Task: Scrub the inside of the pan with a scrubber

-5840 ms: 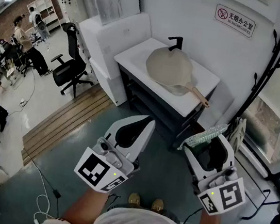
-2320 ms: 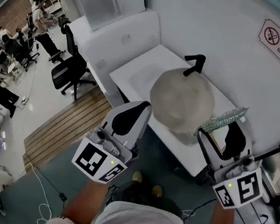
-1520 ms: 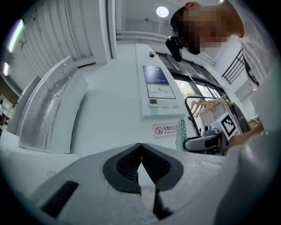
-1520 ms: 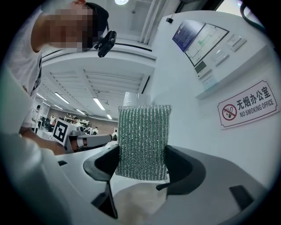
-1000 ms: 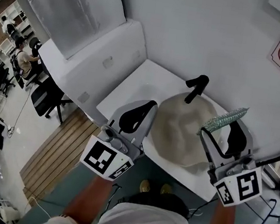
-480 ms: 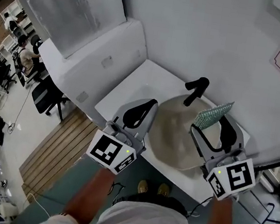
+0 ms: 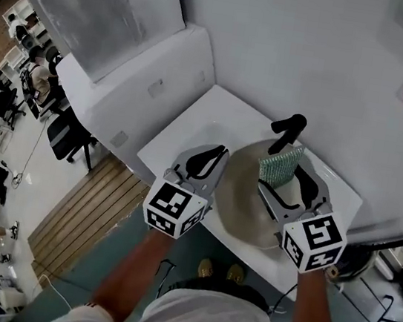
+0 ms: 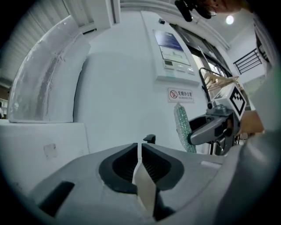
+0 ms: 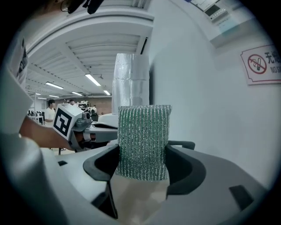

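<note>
Both arms reach straight forward from the bottom of the head view, forearms bare, one gripper in each hand, marker cubes facing up at the camera.

The right gripper (image 7: 283, 178) is tipped down and forward over the pan (image 7: 244, 204). Its jaws are clamped on a green scrubber (image 7: 280, 164), which stands upright and sticks out past the tips. In the right gripper view the scrubber (image 9: 144, 140) fills the gap between the two black pads, and the pan's beige shows just under it. Can't tell if it's actually touching the pan.

The left gripper (image 7: 216, 153) is level with the right one, near but not touching it, with its tips at the pan's left rim. In the left gripper view the left gripper (image 8: 139, 151) has its jaws pressed together with only a thin slit between them, and I can't see anything held in there.

The pan is round and beige, sitting on the white desk (image 7: 196, 118) toward its right half, and it reaches out to the near edge. The black faucet (image 7: 287, 128) stands right behind it at the far edge by the wall. The left corner of the desk is bare.
</note>
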`<state>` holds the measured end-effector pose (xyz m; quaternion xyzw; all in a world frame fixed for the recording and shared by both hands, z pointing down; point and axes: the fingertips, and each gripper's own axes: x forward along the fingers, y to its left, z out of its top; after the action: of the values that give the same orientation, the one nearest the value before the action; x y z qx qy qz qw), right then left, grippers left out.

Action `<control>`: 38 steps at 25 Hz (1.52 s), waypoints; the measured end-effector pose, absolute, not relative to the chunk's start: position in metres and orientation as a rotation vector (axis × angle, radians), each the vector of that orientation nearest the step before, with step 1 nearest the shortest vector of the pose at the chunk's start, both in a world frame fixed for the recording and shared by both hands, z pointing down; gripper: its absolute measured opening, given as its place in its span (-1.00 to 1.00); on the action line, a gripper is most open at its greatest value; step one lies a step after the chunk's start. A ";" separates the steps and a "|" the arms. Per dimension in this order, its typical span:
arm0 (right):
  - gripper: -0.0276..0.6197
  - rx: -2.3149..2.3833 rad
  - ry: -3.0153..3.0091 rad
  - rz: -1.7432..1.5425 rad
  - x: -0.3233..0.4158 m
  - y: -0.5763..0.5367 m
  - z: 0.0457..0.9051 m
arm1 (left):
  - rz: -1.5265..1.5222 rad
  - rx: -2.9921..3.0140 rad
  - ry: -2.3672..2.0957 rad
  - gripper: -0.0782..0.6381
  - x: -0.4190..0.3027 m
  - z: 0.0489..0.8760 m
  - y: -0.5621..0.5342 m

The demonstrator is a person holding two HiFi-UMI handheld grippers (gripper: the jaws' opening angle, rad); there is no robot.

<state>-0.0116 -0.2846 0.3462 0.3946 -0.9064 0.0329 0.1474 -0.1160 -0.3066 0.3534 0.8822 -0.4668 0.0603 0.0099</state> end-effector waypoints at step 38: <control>0.10 0.882 -2.082 0.428 -0.045 -0.342 0.549 | 0.774 2.363 -1.183 -0.56 -0.107 0.524 -0.323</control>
<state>-0.0452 -0.3417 0.5492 0.3500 -0.8260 0.1698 0.4080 -0.1069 -0.3232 0.5239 0.8421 -0.4215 0.2757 0.1931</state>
